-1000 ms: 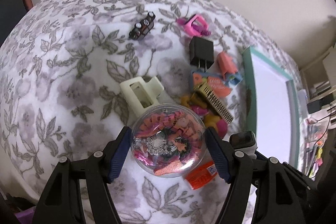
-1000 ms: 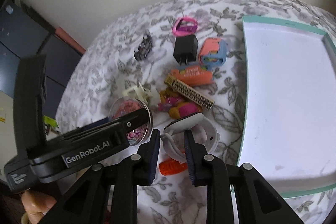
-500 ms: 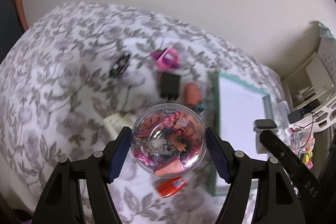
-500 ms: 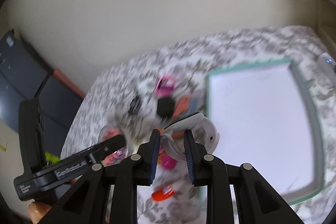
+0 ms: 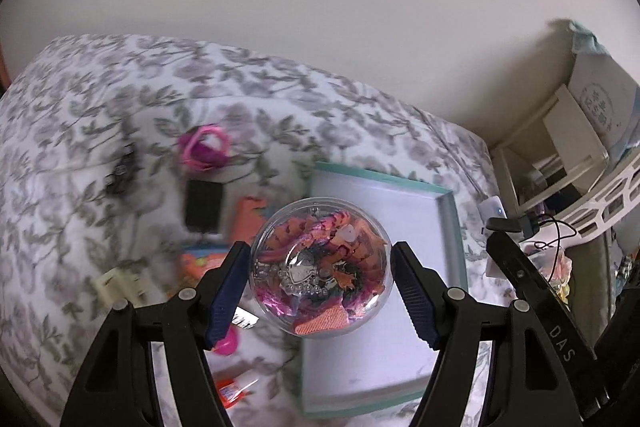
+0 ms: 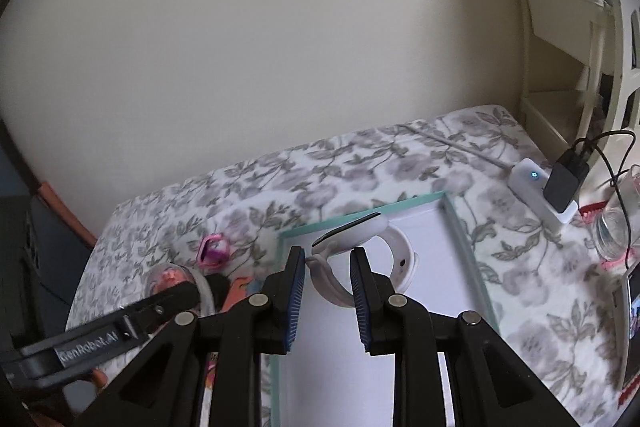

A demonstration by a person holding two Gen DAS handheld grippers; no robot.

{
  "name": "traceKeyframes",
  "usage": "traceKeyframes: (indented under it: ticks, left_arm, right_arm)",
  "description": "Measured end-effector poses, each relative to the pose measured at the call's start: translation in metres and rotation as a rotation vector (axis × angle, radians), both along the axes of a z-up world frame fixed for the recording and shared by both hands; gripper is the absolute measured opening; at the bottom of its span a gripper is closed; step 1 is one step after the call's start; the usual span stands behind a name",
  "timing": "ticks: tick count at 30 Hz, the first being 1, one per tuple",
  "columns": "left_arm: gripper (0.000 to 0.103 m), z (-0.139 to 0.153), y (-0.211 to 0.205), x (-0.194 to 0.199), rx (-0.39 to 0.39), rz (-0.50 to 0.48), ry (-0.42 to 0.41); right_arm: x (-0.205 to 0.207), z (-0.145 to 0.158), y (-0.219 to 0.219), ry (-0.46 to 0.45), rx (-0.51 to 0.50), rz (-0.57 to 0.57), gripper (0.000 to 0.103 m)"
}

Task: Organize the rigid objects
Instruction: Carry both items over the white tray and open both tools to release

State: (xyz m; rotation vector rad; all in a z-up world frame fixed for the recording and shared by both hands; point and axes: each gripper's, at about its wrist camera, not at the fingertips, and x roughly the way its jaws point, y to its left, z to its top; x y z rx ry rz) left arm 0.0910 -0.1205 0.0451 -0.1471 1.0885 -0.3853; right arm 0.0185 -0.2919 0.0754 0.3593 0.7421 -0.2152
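Tongs on my left gripper are clamped across a clear round container packed with pink and orange trinkets and a silver heart charm; both blue pads press its sides, and it hangs in the air over the near left edge of the teal-rimmed tray. My right gripper has its tongs drawn close together on the band of a white smartwatch, whose dark face tilts upward above the pads, held over the white floor of the same tray. The tray lies on a floral bedspread and holds nothing that I can see. Left of the tray, on the bedspread, the loose items are blurred: a pink ring-shaped object, a black charger block, a small dark clip, a cream hair claw, and an orange piece. In the right wrist view, a white power strip with a black adapter plugged in sits near the far right corner of the bed.
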Motion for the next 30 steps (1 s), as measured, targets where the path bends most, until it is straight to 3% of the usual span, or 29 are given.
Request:
traceKeyframes:
  ticks: [6, 17, 23, 30]
  left_arm:
    - [0.073, -0.017, -0.028, 0.009, 0.013, -0.044, -0.006]
    - [0.073, -0.066, -0.070, -0.002, 0.085, -0.169, 0.026]
    - [0.073, -0.077, -0.075, -0.007, 0.101, -0.201, 0.039]
    - [0.073, -0.088, -0.071, -0.006, 0.082, -0.196, 0.084]
  right_arm:
    - [0.013, -0.018, -0.013, 0.043, -0.027, -0.011, 0.025]
    - [0.016, -0.097, -0.046, 0.257, -0.046, -0.096, 0.025]
    - [0.016, -0.117, -0.053, 0.323, -0.061, -0.103, 0.025]
    - [0.018, -0.121, -0.051, 0.344, -0.098, -0.094, 0.025]
